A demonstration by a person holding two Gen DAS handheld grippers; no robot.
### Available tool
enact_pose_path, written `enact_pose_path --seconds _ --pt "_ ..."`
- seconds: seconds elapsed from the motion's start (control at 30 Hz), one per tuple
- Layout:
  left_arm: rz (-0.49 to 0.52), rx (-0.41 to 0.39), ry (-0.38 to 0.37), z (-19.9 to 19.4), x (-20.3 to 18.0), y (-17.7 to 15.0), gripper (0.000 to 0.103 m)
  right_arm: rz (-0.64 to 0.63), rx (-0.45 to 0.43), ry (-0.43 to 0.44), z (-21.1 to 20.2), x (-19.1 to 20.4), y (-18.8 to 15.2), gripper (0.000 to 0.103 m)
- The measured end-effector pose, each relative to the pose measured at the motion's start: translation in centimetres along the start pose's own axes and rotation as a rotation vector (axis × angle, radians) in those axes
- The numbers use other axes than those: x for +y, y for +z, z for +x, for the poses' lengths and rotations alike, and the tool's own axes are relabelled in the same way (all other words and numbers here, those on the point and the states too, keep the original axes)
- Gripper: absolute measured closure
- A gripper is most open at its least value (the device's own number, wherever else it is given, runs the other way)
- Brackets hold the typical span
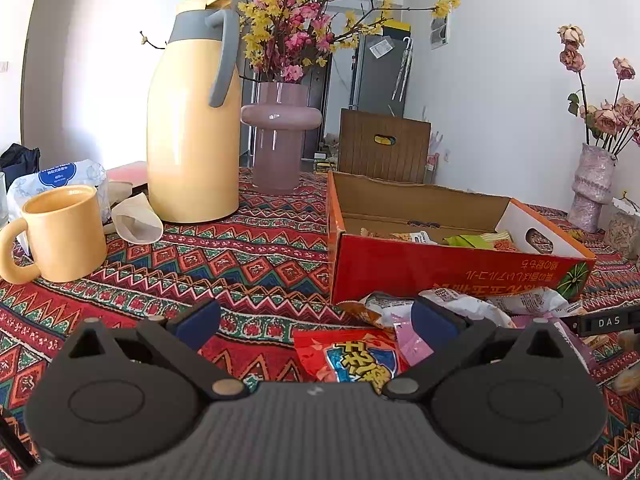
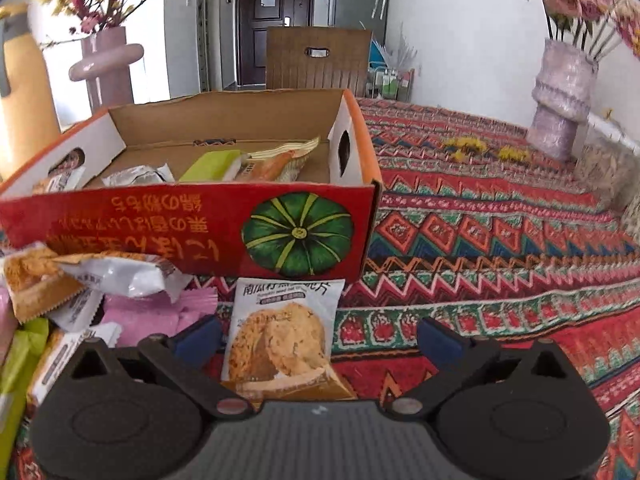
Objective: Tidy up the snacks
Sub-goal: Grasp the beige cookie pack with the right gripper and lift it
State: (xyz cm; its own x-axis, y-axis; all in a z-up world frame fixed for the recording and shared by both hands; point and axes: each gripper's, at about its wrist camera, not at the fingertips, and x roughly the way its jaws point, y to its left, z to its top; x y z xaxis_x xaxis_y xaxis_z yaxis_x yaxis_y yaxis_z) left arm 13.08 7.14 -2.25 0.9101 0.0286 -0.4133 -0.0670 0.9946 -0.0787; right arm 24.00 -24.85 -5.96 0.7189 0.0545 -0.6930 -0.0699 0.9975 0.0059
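Observation:
A red cardboard box [image 1: 440,270] [image 2: 160,220] with an open top stands on the patterned tablecloth and holds several snack packets [image 2: 224,166]. In front of it lies a heap of loose packets [image 1: 460,304] [image 2: 92,276]. My left gripper [image 1: 316,320] is open low over the cloth, with a red snack bag [image 1: 352,356] lying between its fingers. My right gripper [image 2: 320,334] is open too, its fingers on either side of a white cookie packet [image 2: 280,336] that lies flat before the box. Neither packet is gripped.
A yellow thermos jug [image 1: 192,128], a yellow mug [image 1: 60,232] and a pink vase of flowers [image 1: 280,136] stand to the left of the box. A textured pale vase [image 2: 560,96] stands at the far right. A brown chair back [image 2: 318,58] is behind the table.

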Motion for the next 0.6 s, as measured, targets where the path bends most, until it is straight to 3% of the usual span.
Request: enact_pose_path --seconds 0.47,0.57,0.6 --pt "-0.022 0.006 -0.002 0.11 0.4 0.04 0.0 0.008 -0.016 0.015 0.17 -0.12 -0.09 0.001" --pt "-0.024 0.006 -0.003 0.07 0.43 0.03 0.0 -0.003 -0.039 0.032 -0.41 -0.06 -0.19 0.023" --pt "-0.023 0.006 -0.003 0.07 0.4 0.01 0.0 -0.008 -0.046 0.04 -0.62 0.04 -0.2 0.037"
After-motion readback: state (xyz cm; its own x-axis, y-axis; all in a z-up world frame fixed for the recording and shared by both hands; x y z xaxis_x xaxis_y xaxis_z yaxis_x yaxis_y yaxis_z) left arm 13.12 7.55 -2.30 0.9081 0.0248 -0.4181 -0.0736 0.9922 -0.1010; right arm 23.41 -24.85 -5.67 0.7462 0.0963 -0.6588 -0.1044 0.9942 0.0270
